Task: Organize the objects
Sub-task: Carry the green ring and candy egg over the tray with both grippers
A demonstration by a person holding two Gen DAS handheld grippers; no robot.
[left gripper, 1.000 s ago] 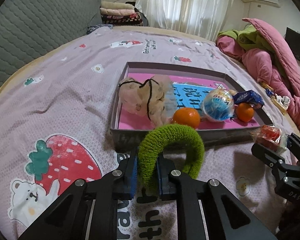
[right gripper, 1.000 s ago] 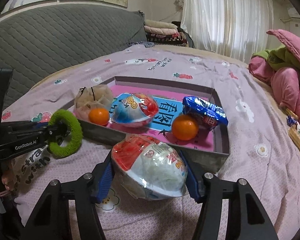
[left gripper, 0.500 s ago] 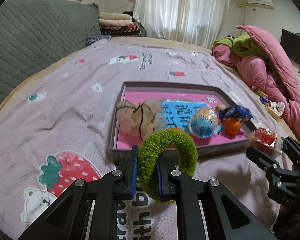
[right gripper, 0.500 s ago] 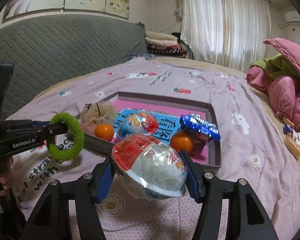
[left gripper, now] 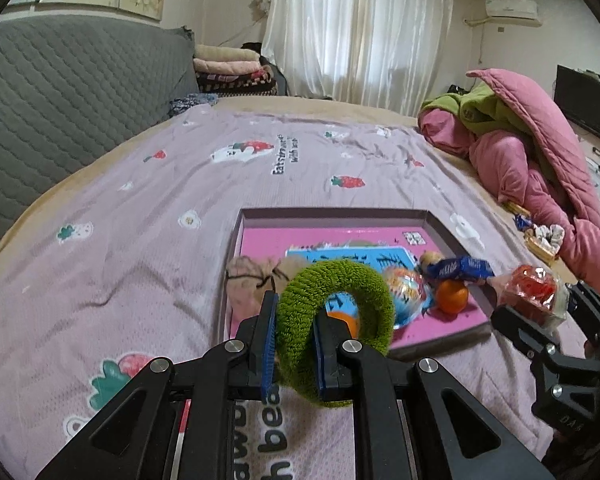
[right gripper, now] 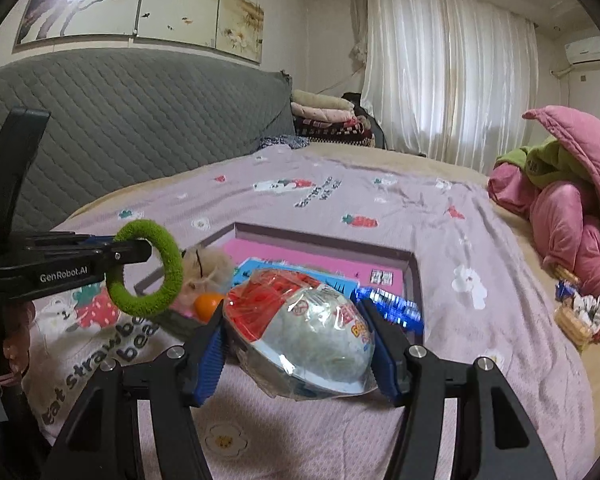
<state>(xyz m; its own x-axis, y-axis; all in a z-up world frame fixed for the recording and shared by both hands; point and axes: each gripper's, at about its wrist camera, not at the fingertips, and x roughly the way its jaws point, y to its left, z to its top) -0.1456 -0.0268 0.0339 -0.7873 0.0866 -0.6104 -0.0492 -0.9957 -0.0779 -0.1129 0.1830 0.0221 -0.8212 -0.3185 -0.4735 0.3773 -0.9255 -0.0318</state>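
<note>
Left gripper (left gripper: 294, 340) jaws nearly closed, pinching green ring (left gripper: 336, 328). Right gripper (right gripper: 300, 344) jaws part open, clamped on wrapped egg toy (right gripper: 300, 336). Both held above the bedspread (left gripper: 140, 216). Just ahead of both jaws: tray (left gripper: 332, 213) holding pouch (left gripper: 246, 280), oranges (left gripper: 452, 296), blue wrapper (left gripper: 458, 268), second egg (left gripper: 406, 292).

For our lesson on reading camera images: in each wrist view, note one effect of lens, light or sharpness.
Left wrist view: fisheye bends the bedspread into a dome, corners are black, and the tray rim looks slightly smeared. Right wrist view: the curtain glows with window light, and the wrapped egg toy in the right tool shows glare on its plastic.
</note>
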